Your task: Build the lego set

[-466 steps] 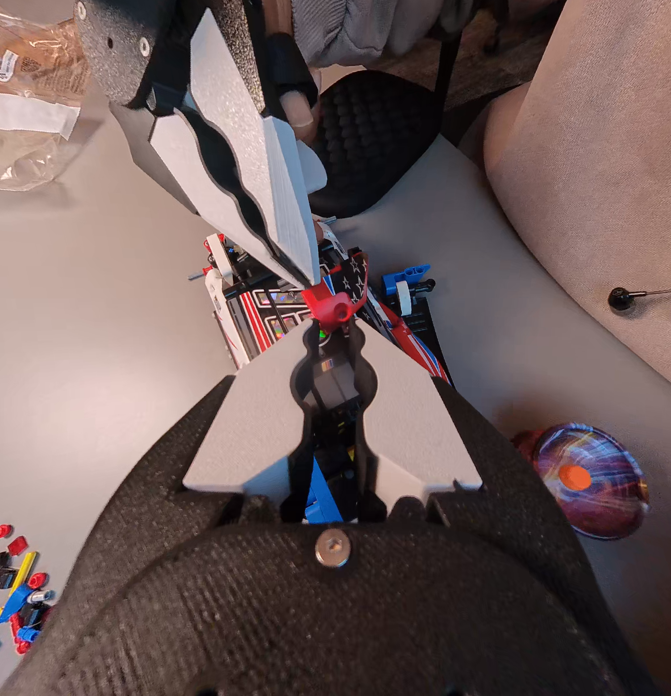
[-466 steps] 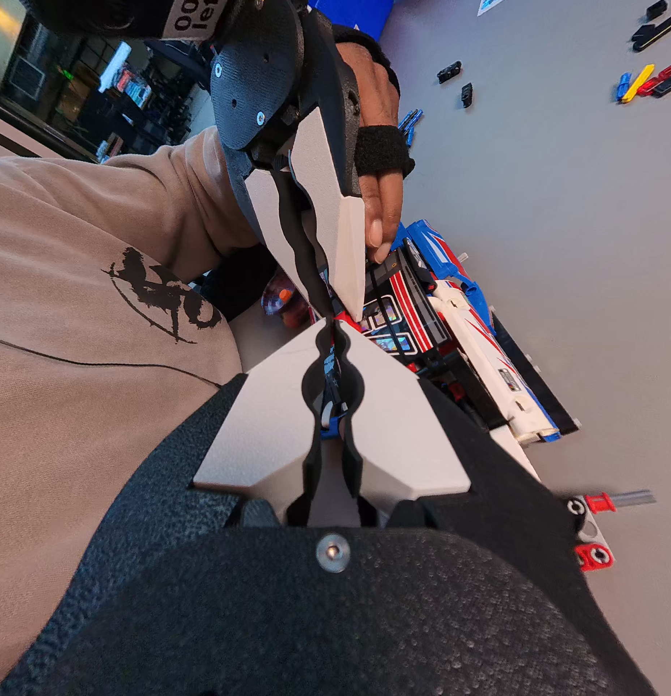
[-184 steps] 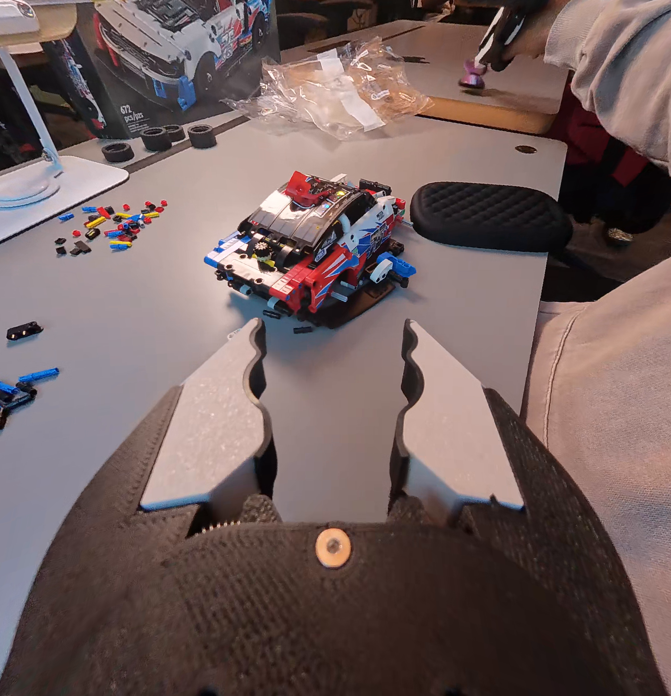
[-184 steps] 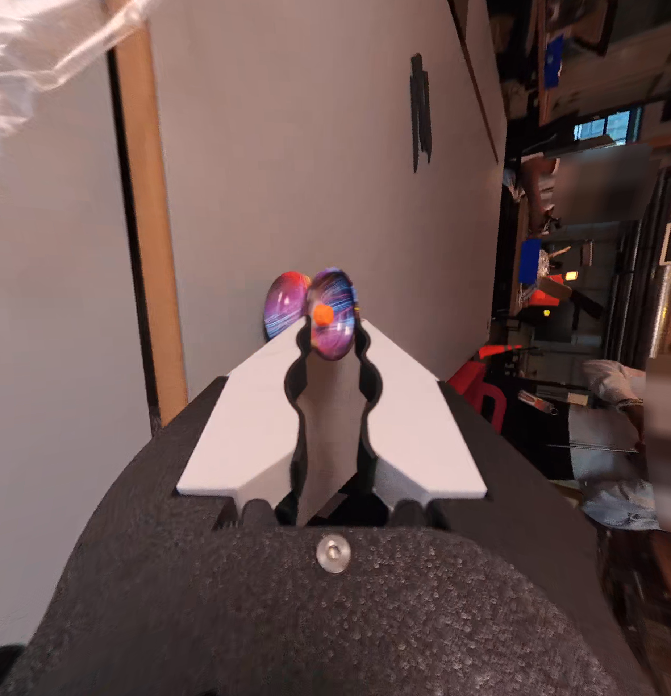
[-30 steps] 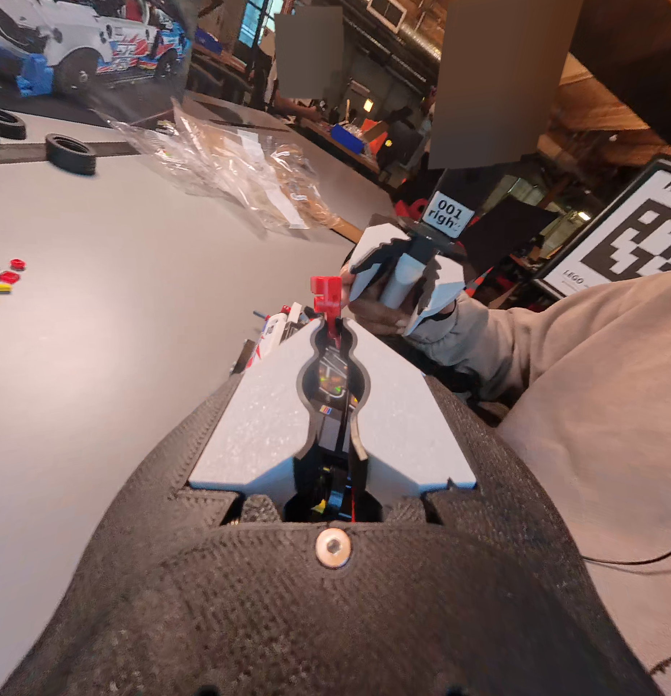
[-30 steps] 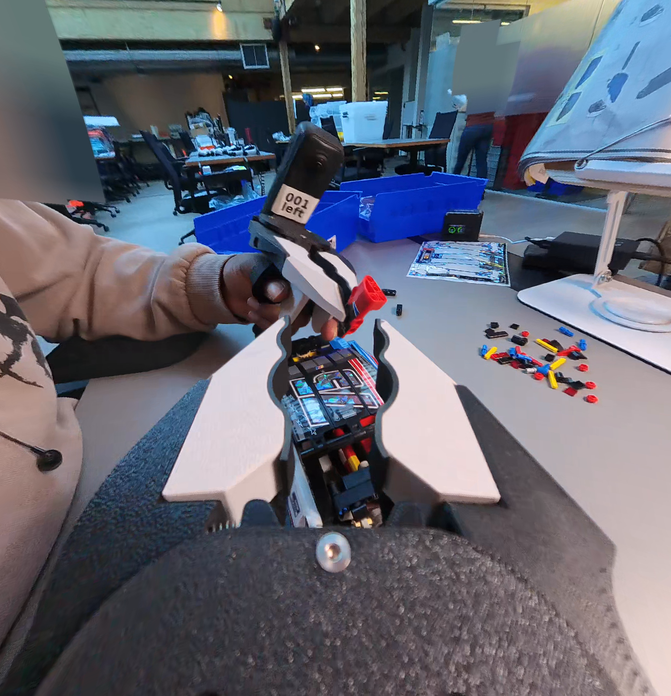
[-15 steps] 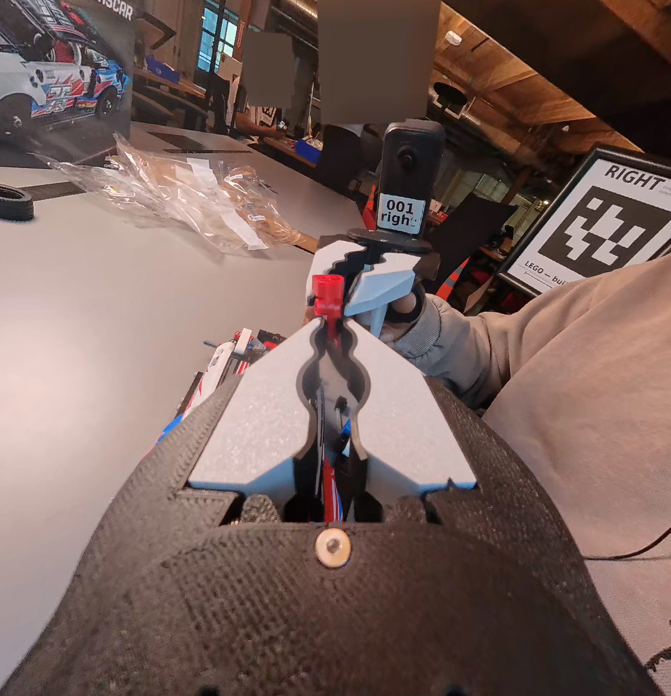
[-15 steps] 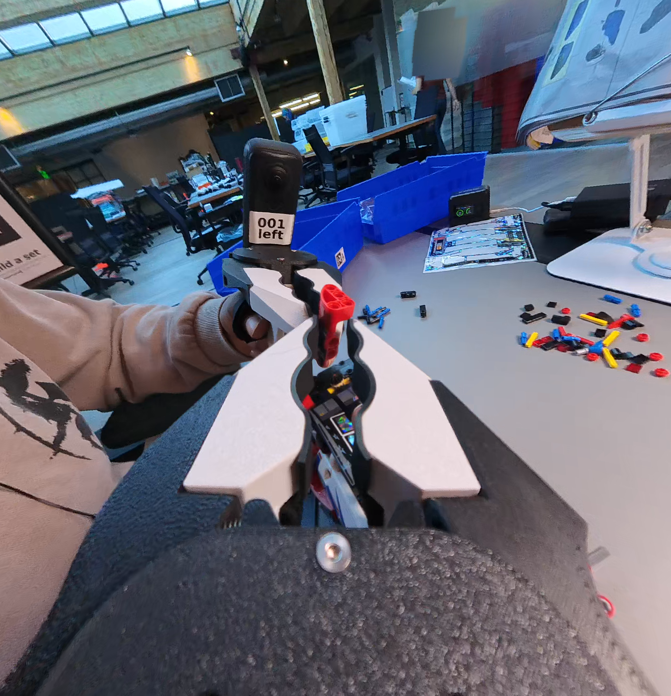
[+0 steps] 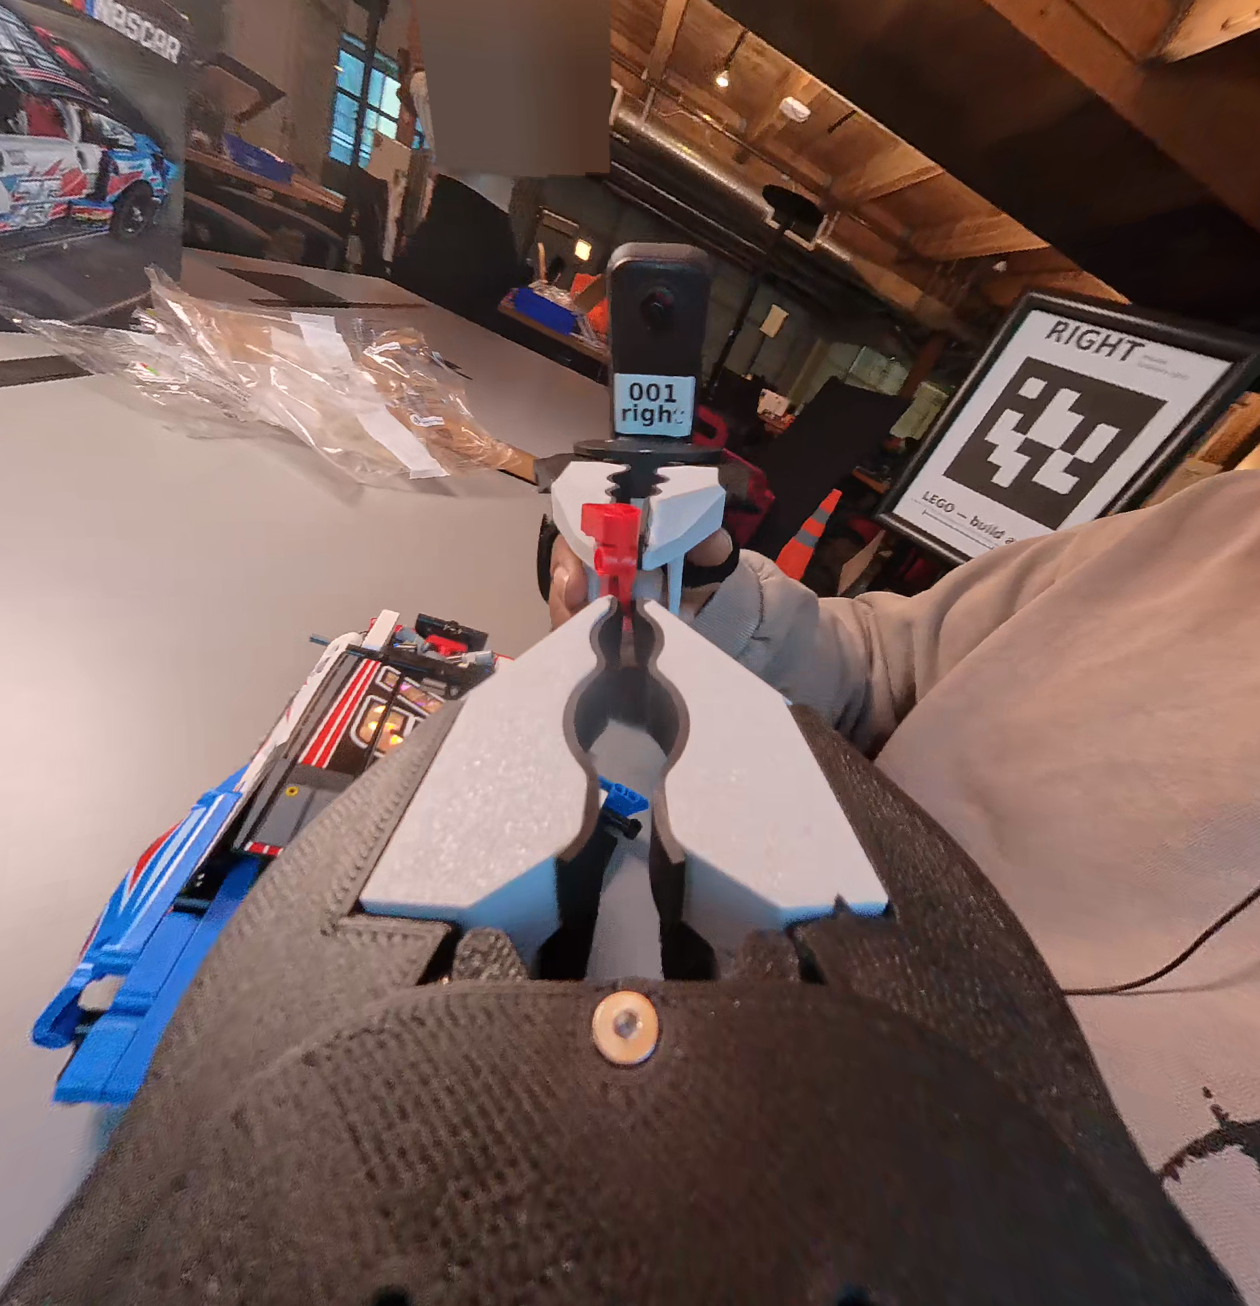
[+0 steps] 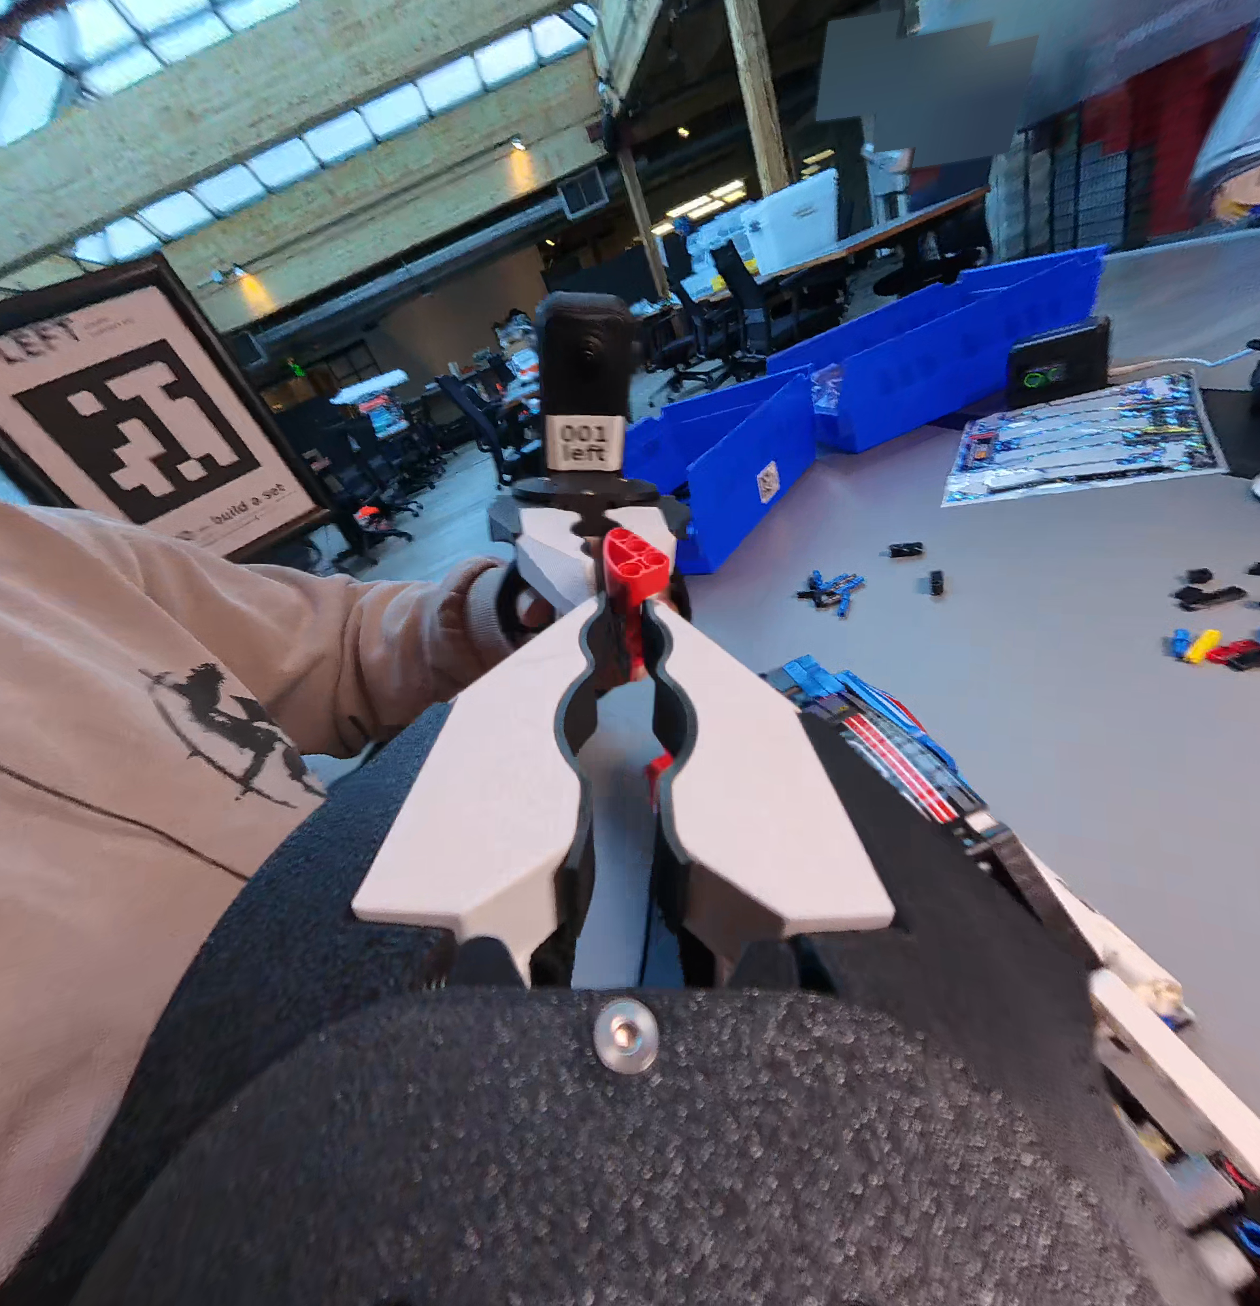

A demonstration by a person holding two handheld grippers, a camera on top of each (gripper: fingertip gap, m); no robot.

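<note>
Table (image 10: 1037, 707) carries the part-built lego car (image 9: 316, 742), lying low beside both tools. Left tool (image 9: 623, 615) and right tool (image 10: 623, 608) face tip to tip, each nearly closed on the red piece (image 9: 613, 548), held upright between them above the car. Framed marker signs, gripper tags and set box bear writing, not transcribed
</note>
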